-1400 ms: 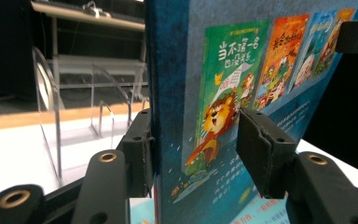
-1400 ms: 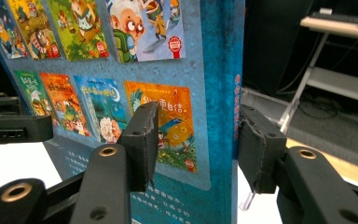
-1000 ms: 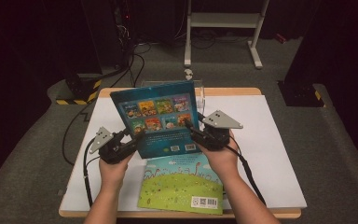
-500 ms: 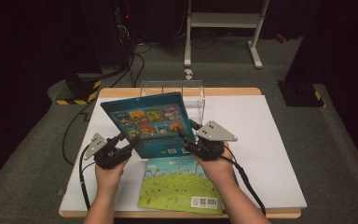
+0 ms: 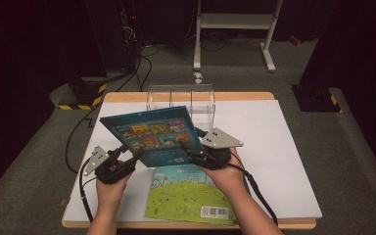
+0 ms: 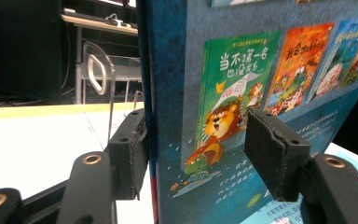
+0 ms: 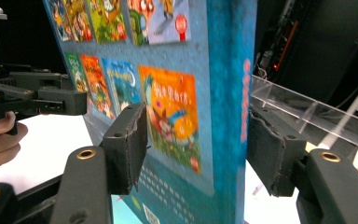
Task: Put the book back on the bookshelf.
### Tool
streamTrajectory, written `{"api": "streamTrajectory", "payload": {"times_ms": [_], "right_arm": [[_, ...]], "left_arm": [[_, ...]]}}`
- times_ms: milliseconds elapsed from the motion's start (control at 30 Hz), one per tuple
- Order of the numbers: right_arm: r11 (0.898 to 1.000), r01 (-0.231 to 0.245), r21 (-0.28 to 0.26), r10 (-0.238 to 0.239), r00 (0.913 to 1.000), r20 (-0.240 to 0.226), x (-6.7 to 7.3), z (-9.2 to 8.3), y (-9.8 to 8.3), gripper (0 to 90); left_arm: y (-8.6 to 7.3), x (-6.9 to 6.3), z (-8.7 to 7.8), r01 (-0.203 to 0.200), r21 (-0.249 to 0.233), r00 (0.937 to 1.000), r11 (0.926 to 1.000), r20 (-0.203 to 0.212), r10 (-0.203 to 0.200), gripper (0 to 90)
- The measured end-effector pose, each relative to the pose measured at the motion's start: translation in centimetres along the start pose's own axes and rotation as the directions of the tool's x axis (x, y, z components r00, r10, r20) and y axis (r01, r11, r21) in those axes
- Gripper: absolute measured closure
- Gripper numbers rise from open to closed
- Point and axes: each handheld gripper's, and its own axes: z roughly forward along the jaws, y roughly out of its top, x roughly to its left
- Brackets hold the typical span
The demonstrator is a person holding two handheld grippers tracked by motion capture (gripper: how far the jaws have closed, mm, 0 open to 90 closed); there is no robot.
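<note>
So the table (image 5: 284, 161) is a wood-edged one with a white top. Lying flat near the front edge is a green book (image 5: 188, 198), and a clear plastic rack (image 5: 181, 98) stands at the back.

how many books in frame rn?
2. The blue book is up between the left gripper and right gripper, in front of the clear rack. The green book lies flat on the table's near edge. Any under it would be hidden.
</note>
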Motion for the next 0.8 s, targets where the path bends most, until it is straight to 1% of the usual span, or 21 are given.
{"api": "streamTrajectory", "payload": {"times_ms": [67,133,167,200,233,267,333,367,400,433,467,500,533,567,600,633,700,767,800], "right_arm": [[1.000,-0.014,0.003,0.014,0.9998,-0.012,0.0,0.2,0.1,41.1],[1.000,-0.007,0.005,0.007,1.0000,-0.004,0.1,0.2,0.0,44.7],[1.000,-0.008,0.010,0.008,0.9999,-0.007,0.2,0.3,0.0,46.7],[1.000,-0.007,0.017,0.007,0.9999,-0.015,0.2,0.4,0.0,50.0],[1.000,-0.001,0.021,0.002,0.9997,-0.026,0.2,0.4,-0.1,52.0],[1.000,0.010,0.024,-0.009,0.9993,-0.035,0.3,0.5,-0.1,54.1],[0.999,0.025,0.028,-0.022,0.9967,-0.078,0.4,0.5,-0.2,60.6],[0.999,0.031,0.032,-0.027,0.9940,-0.106,0.5,0.5,-0.2,64.0],[0.999,0.037,0.035,-0.032,0.9901,-0.137,0.6,0.5,-0.2,67.5],[0.998,0.052,0.036,-0.045,0.9842,-0.171,0.8,0.5,-0.2,71.9],[0.997,0.067,0.036,-0.058,0.9772,-0.204,1.1,0.4,-0.2,77.2],[0.996,0.084,0.036,-0.073,0.9709,-0.228,1.5,0.4,-0.3,81.8],[0.997,0.070,0.043,-0.058,0.9686,-0.242,1.8,0.3,-0.2,82.1],[0.997,0.056,0.050,-0.044,0.9752,-0.217,2.1,0.3,-0.2,82.3],[0.998,0.034,0.050,-0.022,0.9754,-0.219,1.9,0.3,-0.2,82.6],[0.999,0.025,0.045,-0.014,0.9742,-0.225,1.7,0.3,-0.3,82.6],[0.999,0.031,0.039,-0.022,0.9759,-0.217,1.7,0.2,-0.4,82.7],[0.999,0.015,0.029,-0.009,0.9794,-0.202,1.8,0.2,-0.3,82.8],[1.000,0.016,0.023,-0.011,0.9813,-0.192,1.9,0.3,-0.2,82.9]], "left_arm": [[0.1,0.1,-0.3,0.006,-0.008,0.9999,1.0000,-0.011,-0.006,42.0],[0.2,0.1,-0.6,0.009,-0.012,0.9996,0.9999,-0.026,-0.010,41.9],[0.3,0.2,-0.7,0.001,-0.011,0.9994,0.9999,-0.035,-0.002,41.9],[0.3,0.2,-0.7,0.003,-0.012,0.9991,0.9999,-0.042,-0.004,41.8],[0.3,0.2,-0.8,-0.001,-0.009,0.9987,1.0000,-0.051,0.000,41.9],[0.3,0.2,-0.8,0.004,-0.005,0.9982,1.0000,-0.060,-0.004,42.0],[0.2,0.4,-0.9,-0.001,0.005,0.9964,1.0000,-0.085,0.001,41.4],[0.2,0.6,-1.0,-0.002,0.010,0.9951,0.9999,-0.099,0.003,41.1],[0.1,0.8,-1.2,0.007,0.012,0.9941,0.9999,-0.108,-0.006,41.1],[0.1,1.2,-1.3,0.003,0.020,0.9926,0.9998,-0.122,-0.001,41.0],[0.0,1.5,-1.4,0.017,0.027,0.9907,0.9995,-0.136,-0.013,40.8],[-0.1,1.9,-1.6,0.022,0.035,0.9894,0.9992,-0.144,-0.017,40.8],[-0.1,2.2,-1.8,0.031,0.034,0.9883,0.9989,-0.150,-0.026,40.7],[-0.1,2.4,-2.0,0.034,0.033,0.9877,0.9989,-0.154,-0.028,40.6],[0.0,2.6,-2.1,0.039,0.029,0.9870,0.9988,-0.157,-0.034,40.6],[0.0,2.7,-2.3,0.040,0.027,0.9866,0.9988,-0.160,-0.035,40.6],[0.1,2.8,-2.4,0.043,0.029,0.9871,0.9987,-0.155,-0.038,39.6],[0.1,2.9,-2.3,0.045,0.039,0.9871,0.9982,-0.156,-0.038,39.0],[0.1,2.9,-2.3,0.048,0.042,0.9874,0.9980,-0.153,-0.041,38.8]]}}
